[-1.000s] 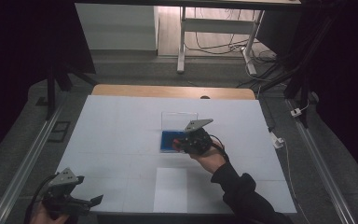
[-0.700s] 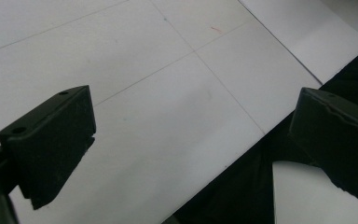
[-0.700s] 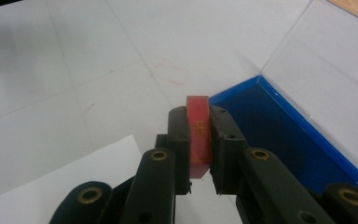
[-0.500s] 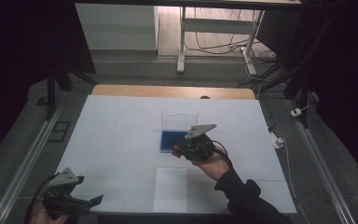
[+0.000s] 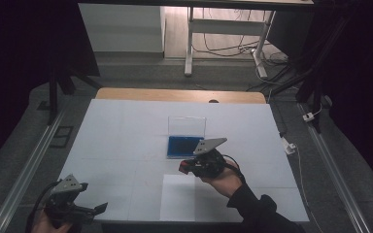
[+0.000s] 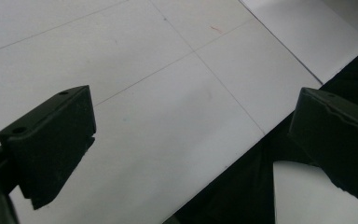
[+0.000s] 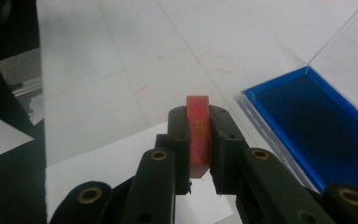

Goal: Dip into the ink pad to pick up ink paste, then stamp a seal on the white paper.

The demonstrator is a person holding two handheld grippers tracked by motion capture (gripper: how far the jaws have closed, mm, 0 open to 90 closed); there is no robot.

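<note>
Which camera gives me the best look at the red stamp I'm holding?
The right gripper view: the red stamp sits close up, clamped upright between the right gripper jaws, beside the blue ink pad. In the high view the red stamp is just a small red spot at the gripper's tip. The left gripper view faces the white table.

Right tool [image 7: 199,135] clamped, left tool [image 6: 191,140] agape

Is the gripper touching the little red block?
Touching. In the right gripper view the right gripper has both jaws pressed flat against the sides of the red block.
</note>
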